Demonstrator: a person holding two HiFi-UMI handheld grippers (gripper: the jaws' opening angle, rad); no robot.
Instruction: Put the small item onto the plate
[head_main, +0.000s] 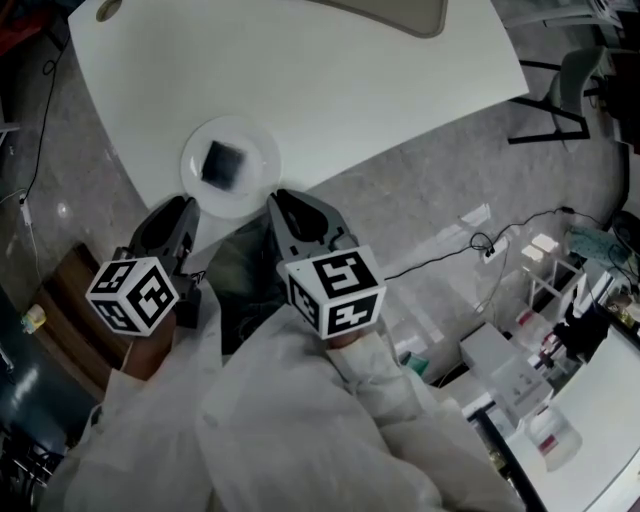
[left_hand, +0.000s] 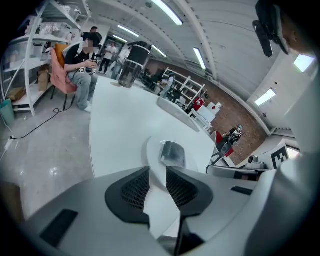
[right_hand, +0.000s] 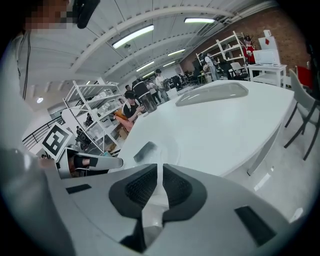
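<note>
The small item (head_main: 220, 163) is lying on the plate (head_main: 262, 150), just ahead of your left gripper (head_main: 183, 208), jaws apart and empty; your right gripper (head_main: 283, 200) is pressing its jaws together.

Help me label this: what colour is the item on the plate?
Small item: dark grey; head view shows it best.

Head view looks steeply down; both gripper views face the nearby plate (head_main: 256, 178) and table (head_main: 380, 90).

White table (head_main: 400, 90) with a plate (head_main: 258, 148)
The round plate sits close to the table's near edge; a shallow grey tray (head_main: 400, 14) lies well apart at the far side.
</note>
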